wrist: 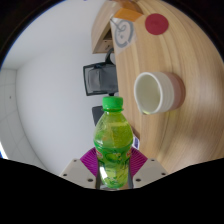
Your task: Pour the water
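Bottle of clear plastic with a green screw cap, a green label and yellow-green liquid [112,143] — you see it upright between the two fingers of your hand-held gripper [113,170], its lower body set between the magenta pads [90,159]. Both pads appear to lie against the bottle's sides, with no gap visible at either one, so the fingers read as clamped on the bottle. Its base is hidden below the fingers; you cannot tell whether it rests on anything or is lifted.

Beyond the bottle and a little to its right, a white round mug [155,92] lies on the light wooden tabletop [185,60], its open mouth turned toward you and its inside pale and bare. Mug and bottle are apart — the green cap sits just short of the mug's lower rim in this view.

Farther along the tabletop, near its far edge, you find a small pink round object [155,22] and, beside it, a pale box-like object with a printed face [122,30]; neither can be made out in more detail. Left of the tabletop, a dark chair-like shape [98,75] stands against a plain white wall [45,80].
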